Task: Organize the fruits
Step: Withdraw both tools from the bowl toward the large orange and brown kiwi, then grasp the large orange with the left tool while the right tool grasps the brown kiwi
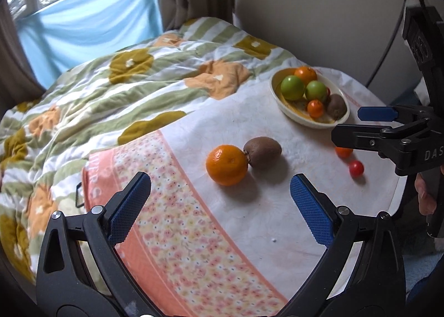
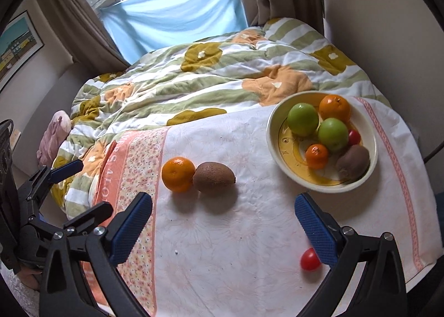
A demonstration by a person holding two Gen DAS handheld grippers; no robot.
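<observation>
An orange point(image 1: 227, 164) point(image 2: 178, 174) and a brown kiwi point(image 1: 262, 151) point(image 2: 213, 178) lie touching on the white tablecloth. My left gripper point(image 1: 220, 178) is open, its blue pads either side of the orange and short of it. The cream bowl point(image 1: 305, 121) point(image 2: 319, 188) holds two green apples, an orange, a small mandarin, a kiwi and a cherry tomato. Two loose cherry tomatoes point(image 1: 356, 168) point(image 1: 343, 151) lie near the table's right edge. My right gripper point(image 2: 223, 199) point(image 1: 347, 125) is open and empty above them; one tomato point(image 2: 309, 260) shows by its right finger.
The round table wears a white cloth with a pink floral band point(image 1: 177, 219). Behind it a bed with a flowered quilt point(image 1: 111, 89) abuts the table. A wall point(image 1: 333, 11) rises close behind the bowl. A person's hand point(image 1: 424, 195) holds the right gripper.
</observation>
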